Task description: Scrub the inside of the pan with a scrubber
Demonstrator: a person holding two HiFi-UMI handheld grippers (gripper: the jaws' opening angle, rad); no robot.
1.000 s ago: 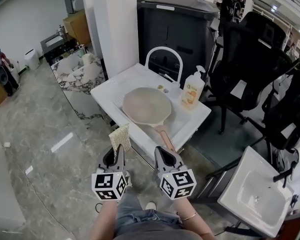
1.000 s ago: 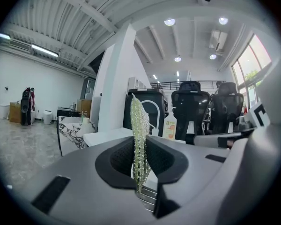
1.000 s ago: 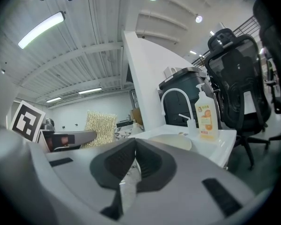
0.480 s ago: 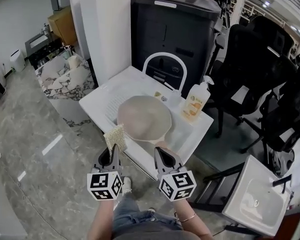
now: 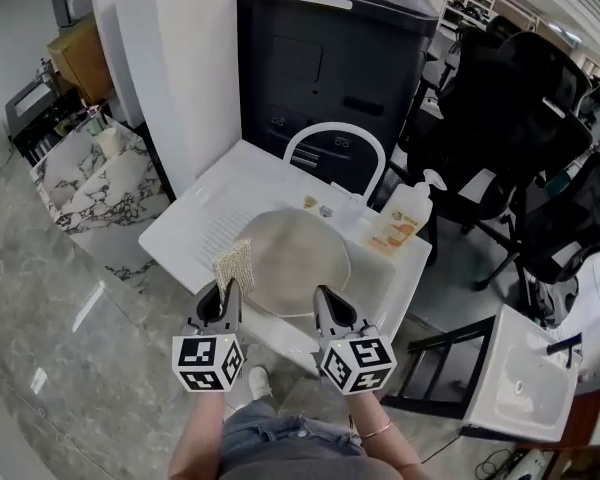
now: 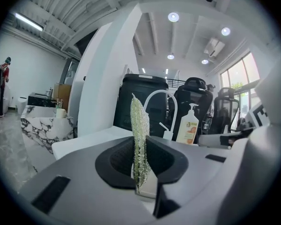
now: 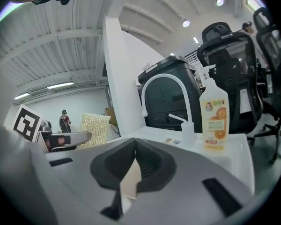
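Scrubber (image 5: 234, 265), a pale glittery mesh pad, stands on edge, pinched between the closed jaws of the left gripper (image 5: 225, 303), with most of the pad sticking up past the fingertips. In the head view it sits at the left rim of the pan (image 5: 295, 258); whether the two touch cannot be told. A marble-patterned table (image 5: 90, 183) stands to the far left, apart from the white sink unit (image 5: 195, 223) on which the round, light grey pan lies, open side up. Behind the pan rises a white arched faucet (image 5: 335, 126), and behind that a black bin (image 5: 330, 58). The right gripper (image 5: 327, 306) is at the pan's near edge, its jaws clamped narrow on a tan strip, the pan handle (image 7: 130, 182). A soap bottle (image 5: 402, 220) with an orange label stands upright on the sink unit's right back corner, near the pan. Black office chairs (image 5: 500, 108) fill the right side.
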